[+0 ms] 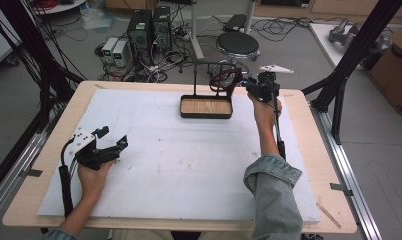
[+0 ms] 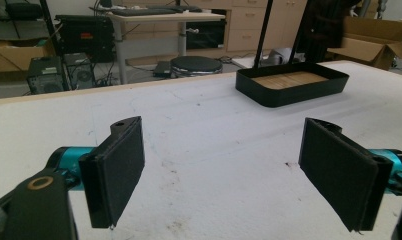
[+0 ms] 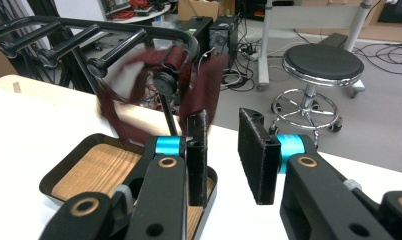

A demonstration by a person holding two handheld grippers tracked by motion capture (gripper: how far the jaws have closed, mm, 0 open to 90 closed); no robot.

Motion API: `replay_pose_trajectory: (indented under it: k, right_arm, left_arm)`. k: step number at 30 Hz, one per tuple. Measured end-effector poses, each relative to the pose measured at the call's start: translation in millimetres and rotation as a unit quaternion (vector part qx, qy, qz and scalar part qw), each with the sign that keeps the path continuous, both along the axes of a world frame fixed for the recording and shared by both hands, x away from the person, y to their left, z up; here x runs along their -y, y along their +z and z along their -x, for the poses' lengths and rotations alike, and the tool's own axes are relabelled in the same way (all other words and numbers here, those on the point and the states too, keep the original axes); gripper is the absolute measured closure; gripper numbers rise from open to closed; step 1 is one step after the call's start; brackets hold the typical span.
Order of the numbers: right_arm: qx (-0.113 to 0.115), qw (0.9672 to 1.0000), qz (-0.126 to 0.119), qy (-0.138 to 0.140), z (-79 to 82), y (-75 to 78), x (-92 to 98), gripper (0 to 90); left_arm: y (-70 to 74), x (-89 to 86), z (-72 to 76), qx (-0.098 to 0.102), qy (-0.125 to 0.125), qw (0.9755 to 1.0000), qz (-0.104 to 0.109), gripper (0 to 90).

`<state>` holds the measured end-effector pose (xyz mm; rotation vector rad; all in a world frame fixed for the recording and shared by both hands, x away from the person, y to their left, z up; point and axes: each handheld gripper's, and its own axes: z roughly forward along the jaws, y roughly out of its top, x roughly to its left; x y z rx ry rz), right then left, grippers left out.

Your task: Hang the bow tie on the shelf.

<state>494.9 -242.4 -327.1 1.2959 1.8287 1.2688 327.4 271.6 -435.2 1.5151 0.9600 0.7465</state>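
My right gripper [image 3: 224, 150] hangs at the table's one o'clock, jaws parted a little and empty, just short of the dark red cloth strip [image 3: 196, 85] draped over the black rack [image 3: 114, 35] above the wood-floored tray [image 1: 206, 106]. The strip looks soft, light and limp, so I would pinch a hanging end, expecting it to slide off the bar easily. My left gripper [image 2: 224, 175] rests at eight o'clock, wide open, holding nothing.
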Motion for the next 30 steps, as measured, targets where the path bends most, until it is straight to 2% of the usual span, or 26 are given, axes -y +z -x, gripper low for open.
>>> replay_pose_trajectory:
  k: [5,10,19,20,30]
  right_arm:
    - [0.003,1.0,0.005,0.001,0.7,1.0,0.2,73.3]
    - [0.011,0.9999,0.003,0.001,4.1,5.4,2.8,68.9]
    - [0.02,0.9997,-0.014,0.003,13.9,16.1,8.4,58.4]
    - [0.024,0.9996,-0.012,0.004,16.8,19.1,10.9,54.4]
    - [0.051,0.9981,-0.031,0.013,36.2,37.7,22.3,38.3]
  left_arm:
    - [0.1,-0.2,0.0,-0.001,0.0,1.0,-0.001,18.7]
    - [0.1,-0.1,0.0,0.0,0.0,1.0,0.0,18.7]
    - [-0.3,0.2,-0.5,0.0,0.001,1.0,0.0,18.7]
    - [-0.3,0.1,-0.7,0.0,0.002,1.0,0.0,18.7]
    - [-0.7,0.0,-1.2,-0.001,0.003,1.0,0.0,18.6]
